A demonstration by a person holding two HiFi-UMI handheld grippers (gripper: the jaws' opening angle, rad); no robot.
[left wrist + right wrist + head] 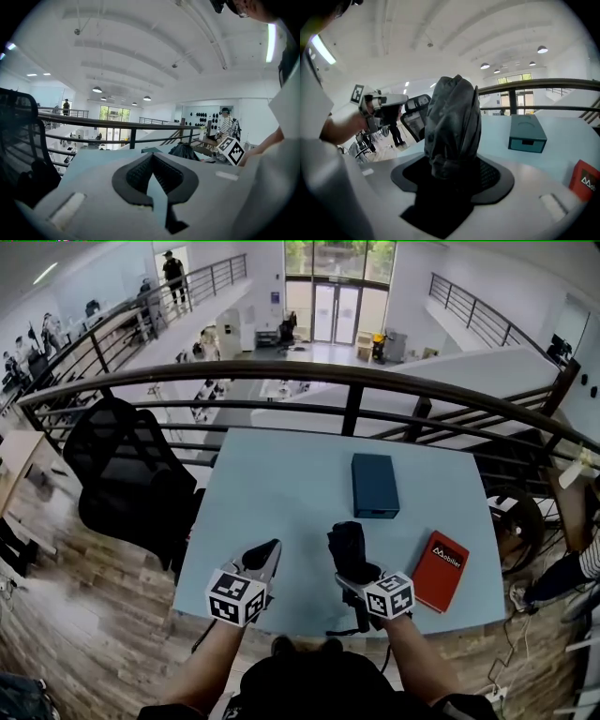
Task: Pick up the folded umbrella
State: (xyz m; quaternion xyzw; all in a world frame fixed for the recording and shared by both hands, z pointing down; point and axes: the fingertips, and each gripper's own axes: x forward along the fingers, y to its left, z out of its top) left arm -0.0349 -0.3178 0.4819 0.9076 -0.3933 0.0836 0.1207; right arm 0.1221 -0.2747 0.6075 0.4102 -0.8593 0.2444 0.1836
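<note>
Folded umbrella (349, 549): a black fabric bundle caught at its lower end in the right gripper. Its long axis runs on from the fingers, up and away from the person, and it looks to be clear of the pale blue desk (281, 484), above the near edge.
Black mesh office chair (122, 465): stands off the desk's left side, close to that edge.
Left gripper (270, 551): its dark ribbed fingers (136, 176) are drawn together at the tips with nothing between them. It hangs just left of the umbrella, apart from it.
Right gripper (356, 576): its fingers (492, 176) stand fairly wide and are clamped on the umbrella's bunched cloth. This is the hand that has it, so the other need not reach.
Teal rectangular box (375, 486): lies further up the desk beyond the umbrella's tip, well apart from it.
Red book (441, 570): lies flat just right of the right gripper, near the desk's right edge.
Open room: bare desk ahead and to the left, and free air above. I'd say straight up is the safest path, keeping off the book.
</note>
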